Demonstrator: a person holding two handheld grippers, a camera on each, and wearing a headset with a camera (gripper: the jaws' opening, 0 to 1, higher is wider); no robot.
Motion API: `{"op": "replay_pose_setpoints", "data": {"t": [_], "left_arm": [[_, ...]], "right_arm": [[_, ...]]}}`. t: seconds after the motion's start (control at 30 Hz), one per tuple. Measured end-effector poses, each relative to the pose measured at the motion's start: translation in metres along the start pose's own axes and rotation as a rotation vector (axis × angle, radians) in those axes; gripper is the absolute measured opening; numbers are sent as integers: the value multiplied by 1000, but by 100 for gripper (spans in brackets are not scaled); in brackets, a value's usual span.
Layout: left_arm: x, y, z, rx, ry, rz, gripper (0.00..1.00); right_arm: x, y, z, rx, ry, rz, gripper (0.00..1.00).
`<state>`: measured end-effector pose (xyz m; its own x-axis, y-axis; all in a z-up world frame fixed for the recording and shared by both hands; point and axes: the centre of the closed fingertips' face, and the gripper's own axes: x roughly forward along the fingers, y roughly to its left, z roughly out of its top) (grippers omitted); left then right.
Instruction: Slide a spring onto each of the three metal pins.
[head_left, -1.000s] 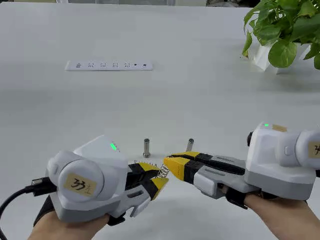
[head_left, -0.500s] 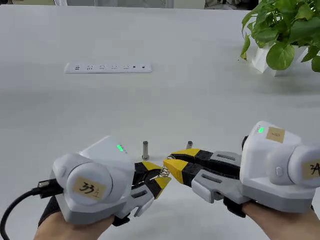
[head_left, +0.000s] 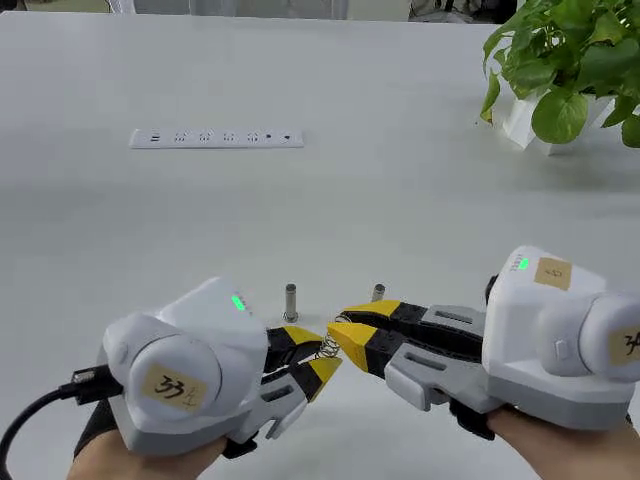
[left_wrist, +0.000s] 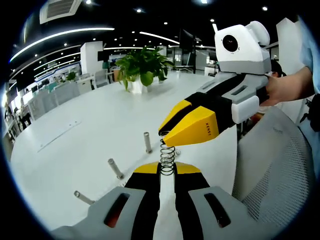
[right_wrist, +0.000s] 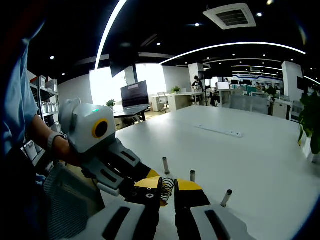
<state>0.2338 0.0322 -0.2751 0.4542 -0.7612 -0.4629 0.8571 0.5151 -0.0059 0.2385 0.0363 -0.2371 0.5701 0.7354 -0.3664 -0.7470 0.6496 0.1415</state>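
Low over the near part of the white surface (head_left: 400, 200), the two grippers meet tip to tip, each held in a hand. The left gripper (left_wrist: 167, 169) has its yellow-tipped jaws drawn close together and clamped on the lower end of a small wire spring (left_wrist: 167, 156), which stands up out of them in the left gripper view. The right gripper (left_wrist: 164, 134) shows at the right of that view, its jaws nearly together and their tips touching the spring's upper end. In the right gripper view the spring sits in the narrow gap between that gripper's own jaws, but whether they pinch it or merely flank it cannot be told. The spring is held off the surface, between both sets of tips.

Three metal pins stand upright on the surface just beyond the grippers, apart from one another in a rough row: the nearest pin (left_wrist: 82, 197), the middle pin (left_wrist: 115, 168) and the farthest pin (left_wrist: 147, 142), counted from the left gripper. All three are bare.

Farther back on the surface lies a white power strip (head_left: 216, 138), and a potted green plant (head_left: 565, 60) stands at the far right.
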Motion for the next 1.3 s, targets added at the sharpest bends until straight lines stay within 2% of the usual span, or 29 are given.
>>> {"op": "replay_pose_setpoints", "data": {"t": [0.13, 0.23, 0.3, 0.37, 0.43, 0.47, 0.53, 0.57, 0.67, 0.77, 0.8, 0.9, 0.97, 1.1, 1.2, 1.3], "left_arm": [[-2, -2, 3, 10, -24, -9, 6], [-3, -5, 4, 22, -28, -22, 6], [-3, -7, 4, 35, -26, -32, 6], [-2, -8, 3, 43, -22, -43, 6], [-2, -10, 1, 60, -12, -60, 6], [-3, -11, -1, 71, -4, -74, 6], [-3, -11, -2, 91, 6, -82, 6], [-3, -12, -4, 110, 17, -94, 6], [-3, -14, -7, 142, 37, -114, 6], [-4, -14, -8, 146, 44, -128, 6], [-3, -14, -8, 153, 49, -133, 6], [-3, -15, -8, 180, 60, -147, 6], [-3, -16, -9, 192, 67, -159, 6], [-3, -19, -11, 215, 84, -186, 6], [-3, -20, -12, 218, 89, -204, 6], [-3, -21, -14, 227, 101, -215, 6]], "right_arm": [[-3, 1, 3, -20, -13, 13, 9], [-5, 1, 7, -14, -21, 27, 24], [-8, 1, 10, -30, -11, 42, 26], [-10, 1, 8, -90, 28, 72, 27], [-13, 3, 4, -178, 92, 119, 34], [-15, 2, 2, -238, 138, 138, 37], [-18, 5, 0, -355, 188, 180, 41], [-20, 6, -4, -423, 237, 209, 42], [-24, 8, -10, -556, 315, 281, 41], [-23, 5, -11, -603, 354, 315, 41], [-23, 7, -12, -632, 366, 342, 40], [-24, 9, -18, -679, 424, 400, 36], [-25, 5, -22, -724, 475, 421, 32], [-23, 3, -26, -729, 508, 455, 28], [-22, 9, -29, -742, 519, 492, 28], [-20, 15, -32, -722, 532, 529, 25]]}}
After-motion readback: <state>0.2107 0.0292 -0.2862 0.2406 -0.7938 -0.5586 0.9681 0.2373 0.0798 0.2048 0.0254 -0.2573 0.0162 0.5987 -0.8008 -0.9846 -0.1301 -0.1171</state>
